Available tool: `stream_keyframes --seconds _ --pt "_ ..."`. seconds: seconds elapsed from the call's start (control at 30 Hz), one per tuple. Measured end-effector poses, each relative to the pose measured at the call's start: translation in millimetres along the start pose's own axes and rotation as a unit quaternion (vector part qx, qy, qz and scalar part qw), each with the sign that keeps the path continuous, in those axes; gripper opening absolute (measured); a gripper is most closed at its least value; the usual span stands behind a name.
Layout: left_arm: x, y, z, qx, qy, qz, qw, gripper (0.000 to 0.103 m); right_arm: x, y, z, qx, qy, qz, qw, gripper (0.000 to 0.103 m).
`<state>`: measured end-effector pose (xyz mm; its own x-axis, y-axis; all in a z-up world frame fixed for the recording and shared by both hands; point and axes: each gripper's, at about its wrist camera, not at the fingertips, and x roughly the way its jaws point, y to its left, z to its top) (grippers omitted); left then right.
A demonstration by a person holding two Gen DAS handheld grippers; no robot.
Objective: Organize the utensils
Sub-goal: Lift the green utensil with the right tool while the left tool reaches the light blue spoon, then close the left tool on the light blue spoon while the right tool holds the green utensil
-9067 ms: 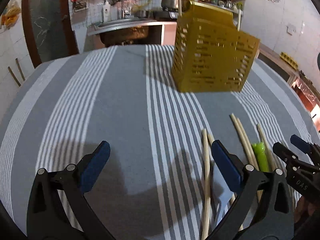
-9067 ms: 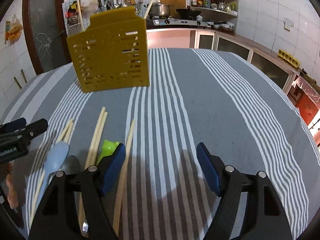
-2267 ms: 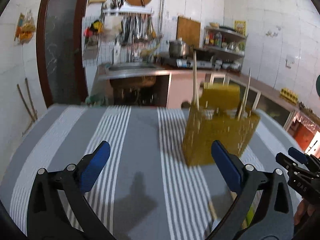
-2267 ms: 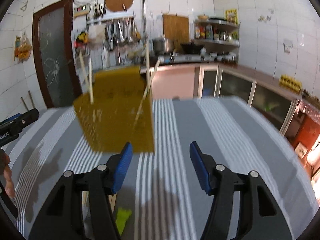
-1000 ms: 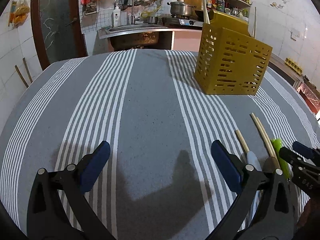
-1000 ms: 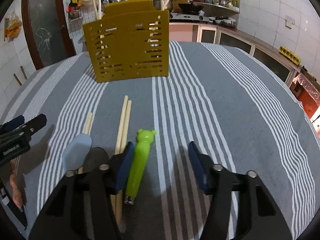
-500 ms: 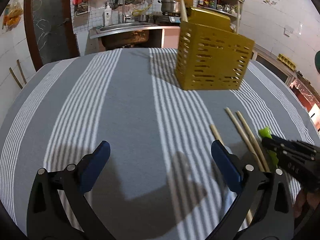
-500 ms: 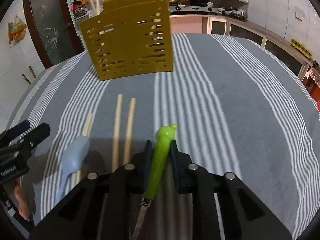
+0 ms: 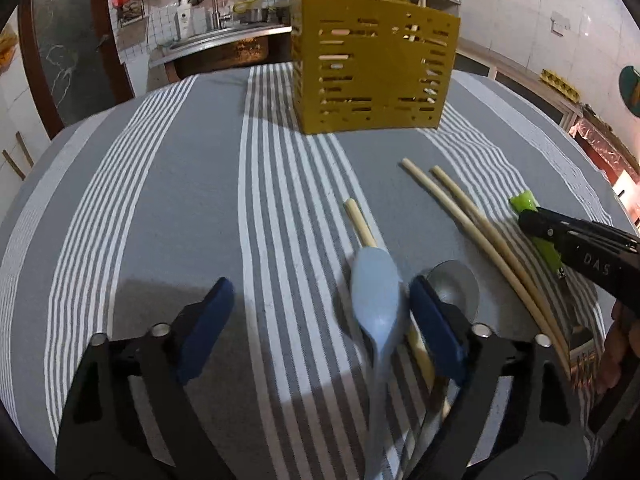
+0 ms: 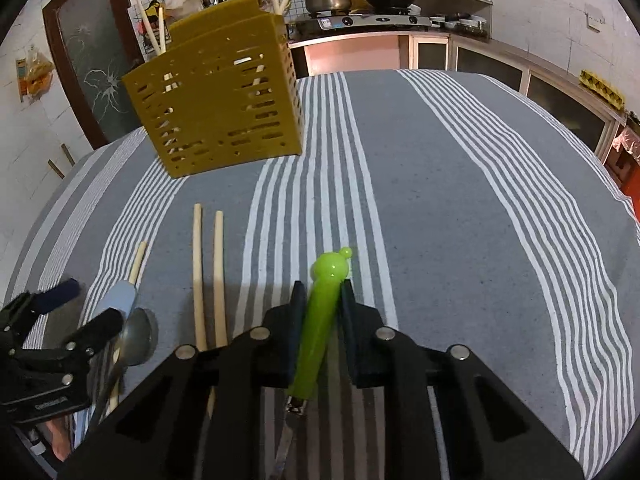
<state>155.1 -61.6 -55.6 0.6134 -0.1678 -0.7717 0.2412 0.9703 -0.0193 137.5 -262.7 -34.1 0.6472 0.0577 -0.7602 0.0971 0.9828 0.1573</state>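
Observation:
A yellow slotted utensil holder stands at the far side of the striped tablecloth, with several chopsticks in it; it also shows in the right wrist view. My right gripper is shut on a green-handled fork, seen from the left wrist view at the right. My left gripper is open, low over a light blue spoon. A metal spoon lies beside it. Two loose chopsticks lie left of the fork.
The table carries a grey cloth with white stripes. A single chopstick lies under the blue spoon. A kitchen counter with a stove and pots stands behind the table, and a dark door is at the left.
My right gripper has closed on the green-handled fork, which lay loose on the cloth one second ago. My left gripper has swung right, over the blue spoon.

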Motion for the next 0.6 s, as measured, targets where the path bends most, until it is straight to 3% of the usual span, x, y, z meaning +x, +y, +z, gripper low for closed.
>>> stream_keyframes --seconds 0.37,0.5,0.6 --pt "3 1 3 -0.017 0.004 0.004 0.9998 0.082 2 -2 1 0.006 -0.001 0.011 1.0 0.018" --pt "9 2 7 -0.024 0.013 -0.012 0.9995 0.056 1 -1 2 0.001 0.0 0.011 1.0 0.017" --pt "12 4 11 -0.031 0.017 -0.014 0.9993 0.051 1 1 2 -0.003 0.001 0.01 1.0 0.017"
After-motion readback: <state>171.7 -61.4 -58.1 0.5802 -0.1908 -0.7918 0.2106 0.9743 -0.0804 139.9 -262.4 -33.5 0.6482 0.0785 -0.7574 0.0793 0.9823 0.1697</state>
